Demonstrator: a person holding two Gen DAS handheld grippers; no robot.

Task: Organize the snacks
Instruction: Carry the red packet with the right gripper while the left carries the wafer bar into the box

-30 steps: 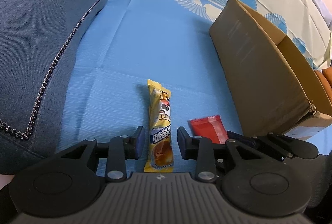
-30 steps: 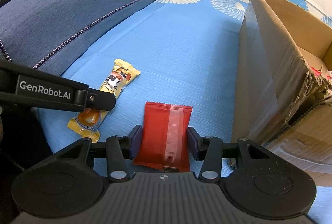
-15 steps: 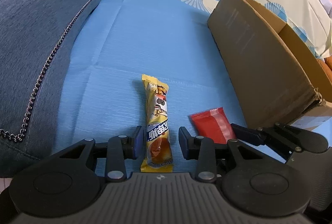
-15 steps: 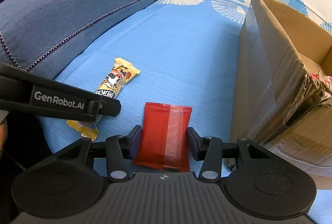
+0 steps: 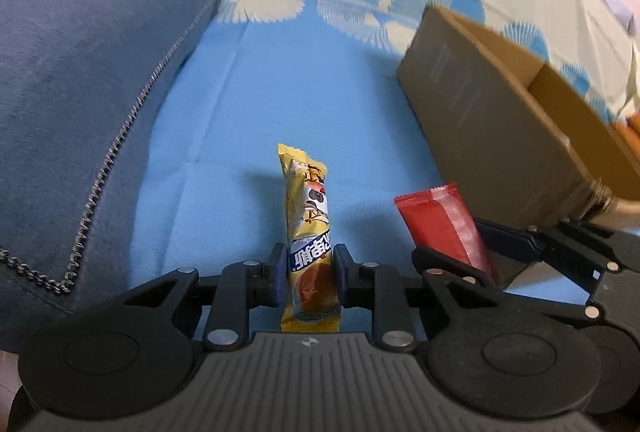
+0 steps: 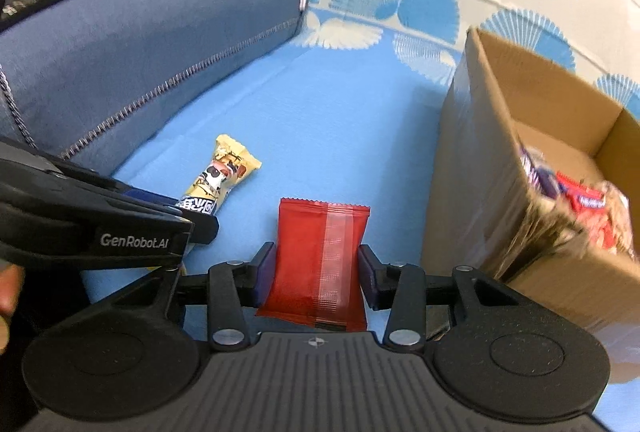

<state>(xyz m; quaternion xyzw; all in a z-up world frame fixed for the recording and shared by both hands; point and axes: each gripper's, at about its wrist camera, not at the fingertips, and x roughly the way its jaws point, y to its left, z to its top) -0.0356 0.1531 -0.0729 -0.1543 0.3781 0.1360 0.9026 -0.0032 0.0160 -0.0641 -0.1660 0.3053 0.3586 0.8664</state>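
We had the left gripper (image 5: pixel 307 278) closing on the yellow bar (image 5: pixel 308 232), its pads pressed to both sides of the wrapper near its lower end; the rest of the bar reached forward past the fingertips, over the blue sheet (image 5: pixel 280 91). Our right gripper (image 6: pixel 316 270) was closing too, its pads against both edges of the red packet (image 6: pixel 320 260), which stuck out ahead of the fingers. Just right of that gripper stood the box (image 6: pixel 480 171), open-topped, with snacks (image 6: pixel 588 207) inside. Left of the left gripper lay the dark blue cushion (image 5: pixel 80 91).
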